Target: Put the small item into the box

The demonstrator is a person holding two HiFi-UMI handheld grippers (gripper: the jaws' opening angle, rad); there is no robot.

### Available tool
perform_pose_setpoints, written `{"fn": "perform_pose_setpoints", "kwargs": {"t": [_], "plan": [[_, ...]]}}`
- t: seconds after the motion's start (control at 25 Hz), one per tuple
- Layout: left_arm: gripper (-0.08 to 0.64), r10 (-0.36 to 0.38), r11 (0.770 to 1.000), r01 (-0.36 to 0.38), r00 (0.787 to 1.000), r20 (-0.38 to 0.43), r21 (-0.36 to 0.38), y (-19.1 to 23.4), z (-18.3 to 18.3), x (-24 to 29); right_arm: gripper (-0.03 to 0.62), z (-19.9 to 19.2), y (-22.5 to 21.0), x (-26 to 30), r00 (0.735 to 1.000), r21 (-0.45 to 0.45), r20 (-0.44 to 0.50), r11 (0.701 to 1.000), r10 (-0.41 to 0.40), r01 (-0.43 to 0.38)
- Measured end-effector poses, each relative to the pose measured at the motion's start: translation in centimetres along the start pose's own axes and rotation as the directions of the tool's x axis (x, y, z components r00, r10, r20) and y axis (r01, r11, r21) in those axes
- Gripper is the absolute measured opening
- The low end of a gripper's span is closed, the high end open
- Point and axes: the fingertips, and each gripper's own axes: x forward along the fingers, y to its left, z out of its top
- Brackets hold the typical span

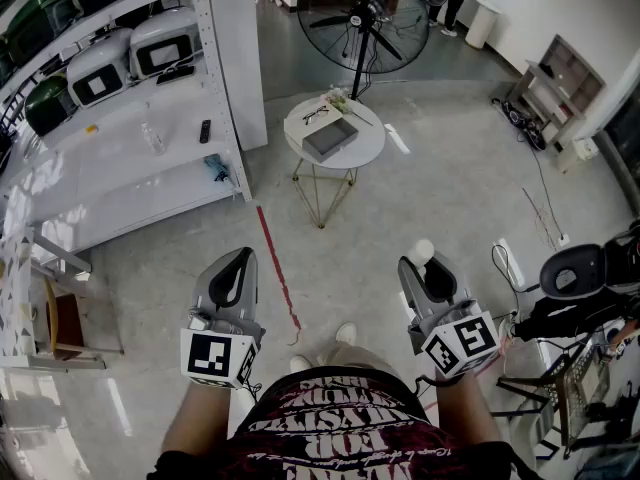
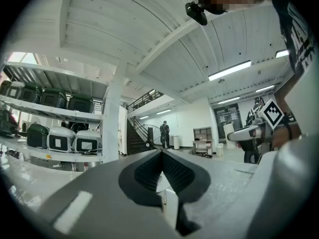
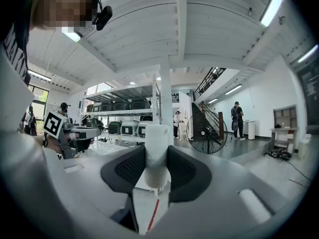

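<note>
My right gripper (image 3: 155, 169) is shut on a small white cylindrical item (image 3: 156, 153), which stands up between the pads. In the head view that item (image 1: 422, 251) pokes out past the right gripper (image 1: 424, 266), low and right of centre. My left gripper (image 1: 238, 268) is shut with nothing in it; its dark pads (image 2: 172, 171) meet at the tips. A grey box (image 1: 330, 138) lies on a round white table (image 1: 365, 150) ahead, well beyond both grippers.
White shelving (image 1: 120, 138) with appliances runs along the left. A standing fan (image 1: 362, 18) is behind the table, with glasses (image 1: 315, 114) lying on the table. A chair (image 1: 590, 273) and cables sit at the right. A red floor line (image 1: 278, 268) runs between the grippers.
</note>
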Motion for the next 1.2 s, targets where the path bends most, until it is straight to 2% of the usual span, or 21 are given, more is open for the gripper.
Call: {"fn": "perform_pose_setpoints", "kwargs": {"t": [0.32,0.68,0.88,1.2], "plan": [[0.0,0.001,1.0,-0.001,1.0,-0.013,-0.002,1.4,-0.5,-1.0,0.16,0.7,1.0,-0.5,0.999,0.027,0.033,1.0,0.005,-0.005],[0.0,0.026,1.0,-0.026,0.999,-0.042,-0.013,2.9,-2.5,-0.1,0.16,-0.5,0.1,0.9,1.0,0.056,0.016,0.998,0.02,-0.021],[0.0,0.018,1.0,-0.018,0.997,-0.071,-0.007,3.4,-3.9,2.3,0.16,-0.7,-1.1,2.8,0.999,0.062,0.035,0.998,0.023,-0.025],[0.0,-0.027,1.0,0.027,0.997,-0.071,-0.007,4.1,-3.8,8.7,0.16,-0.8,-4.8,6.5,1.0,0.067,0.01,0.998,0.002,-0.003]]}}
